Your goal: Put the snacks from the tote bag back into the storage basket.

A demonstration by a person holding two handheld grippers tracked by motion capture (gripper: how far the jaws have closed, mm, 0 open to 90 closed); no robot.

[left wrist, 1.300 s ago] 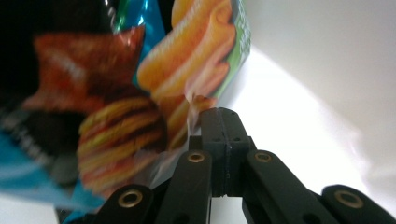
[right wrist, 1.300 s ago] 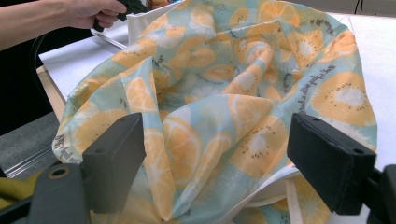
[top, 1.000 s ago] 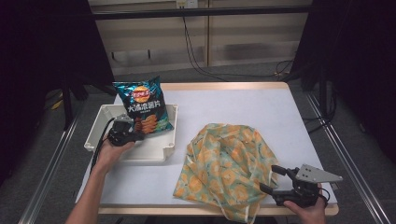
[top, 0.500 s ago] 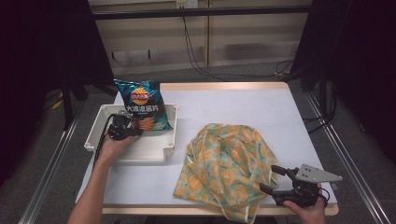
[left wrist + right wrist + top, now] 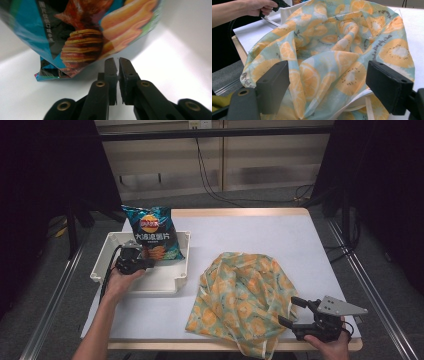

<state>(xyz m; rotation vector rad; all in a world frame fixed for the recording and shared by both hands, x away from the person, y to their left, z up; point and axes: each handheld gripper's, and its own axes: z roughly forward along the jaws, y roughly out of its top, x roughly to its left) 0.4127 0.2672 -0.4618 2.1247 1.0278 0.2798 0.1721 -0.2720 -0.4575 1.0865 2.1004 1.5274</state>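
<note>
I see a glossy foil chip bag (image 5: 152,232), teal and black with printed stacks of ridged crisps, standing up against the far wall of a white plastic tray (image 5: 107,256). The tray is a shallow rectangular bin with smooth walls and rounded corners, at about nine o'clock on the pale table (image 5: 260,232). The bag is its sole content; its lower edge rests on the tray floor and its top rises above the rim, leaning toward twelve o'clock. In my left gripper view the bag's crimped bottom seam is crumpled and sits just ahead of the jaws, apart from them.

My left gripper (image 5: 146,263) lies inside the tray at the bag's base, hand (image 5: 122,279) wrapped round its body, forearm coming in from seven o'clock. Its jaws have just been easing apart: a thin slit shows between the pads, nothing in it, and they grip nothing.

At about five o'clock lies a thin, soft fabric bag (image 5: 245,292), pale mint with orange citrus slices, heaped in loose folds and creases, a white strap trailing off the near edge. I cannot tell whether anything is inside it.

My right gripper (image 5: 291,311) rests at the near right corner, level, pointing toward nine o'clock at the cloth. Its jaws stand wide with fabric bulging between them, the pads not pressing it.
</note>
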